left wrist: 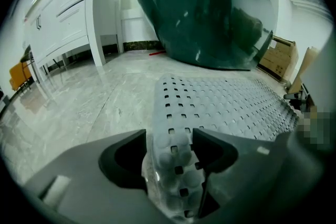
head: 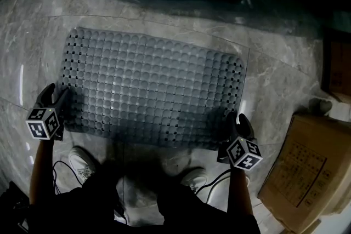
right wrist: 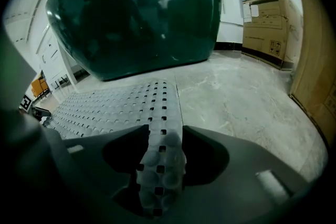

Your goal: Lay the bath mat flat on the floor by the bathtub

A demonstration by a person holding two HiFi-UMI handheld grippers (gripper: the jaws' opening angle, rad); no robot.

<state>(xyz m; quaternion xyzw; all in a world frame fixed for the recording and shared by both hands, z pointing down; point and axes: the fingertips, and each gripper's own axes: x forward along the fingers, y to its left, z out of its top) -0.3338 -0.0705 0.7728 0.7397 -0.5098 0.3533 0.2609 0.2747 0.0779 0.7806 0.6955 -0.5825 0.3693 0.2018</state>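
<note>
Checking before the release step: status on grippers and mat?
Left gripper shut on bath mat near corner. Right gripper jaws wide, other corner between them, pinch unclear. Mat mostly flat by bathtub. Nothing on it.

The head view is dim, darkened toward its corners; a shadow is cast on the floor [head: 274, 79] at the near edge of the mat [head: 153, 85]. The gripper views are brighter and bowed at the edges; highlights are reflected on the tub [right wrist: 136, 13], and near parts are blurred.
</note>
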